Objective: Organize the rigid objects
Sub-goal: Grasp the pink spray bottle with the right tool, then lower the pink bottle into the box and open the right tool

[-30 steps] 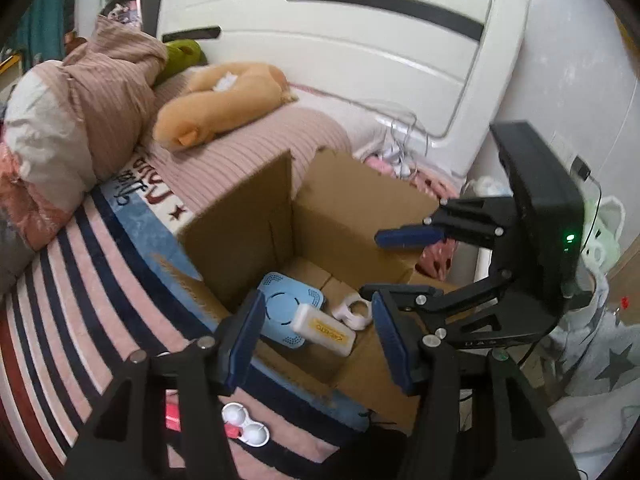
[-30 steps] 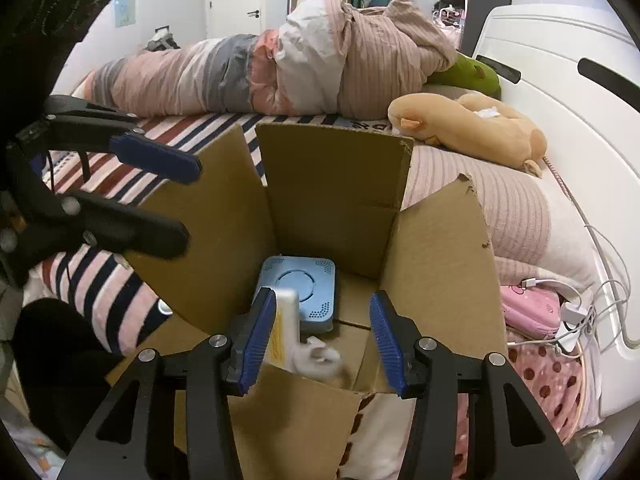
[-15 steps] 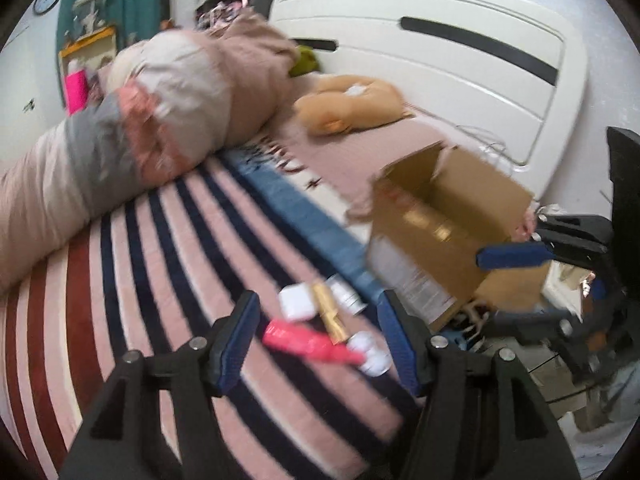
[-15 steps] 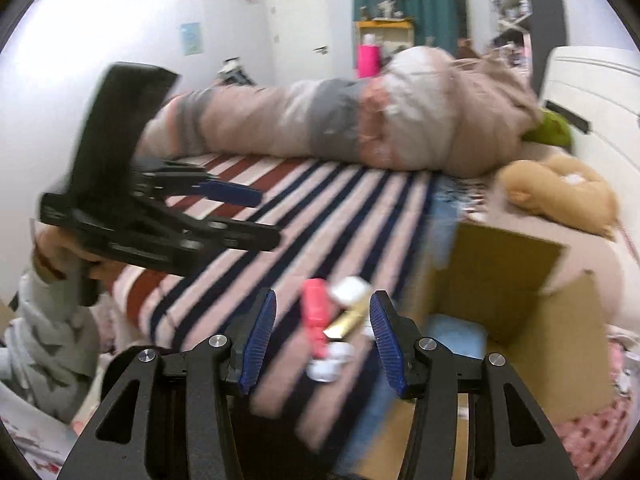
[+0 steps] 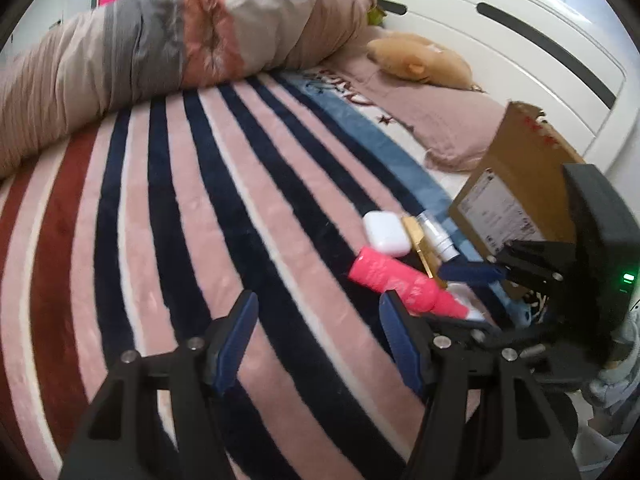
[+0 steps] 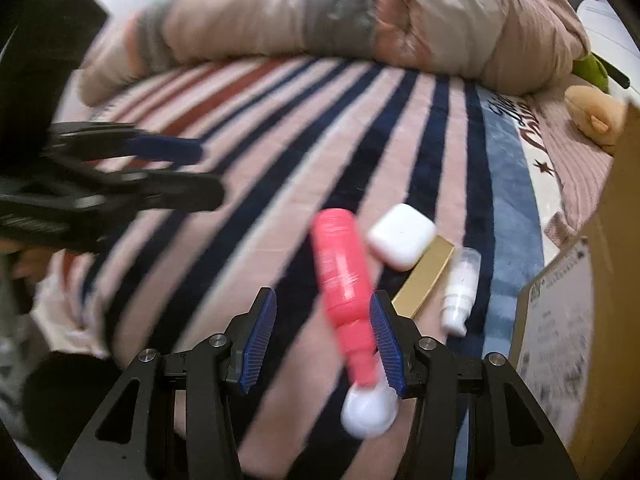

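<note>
A pink bottle lies on the striped blanket, its neck between my right gripper's open blue pads, close to the right pad. It also shows in the left wrist view. Beside it lie a white earbud case, a gold box, a small clear pump bottle and a white round piece. The cardboard box stands to the right. My left gripper is open and empty over the blanket, left of the pink bottle.
A rolled duvet lies along the far side of the bed. A tan plush toy rests on the pink pillow by the white headboard. The striped blanket spreads to the left.
Both grippers left the cardboard box and swung left over the blanket. My right gripper has come down around the pink bottle's neck. My left gripper has dropped nearer the blanket.
</note>
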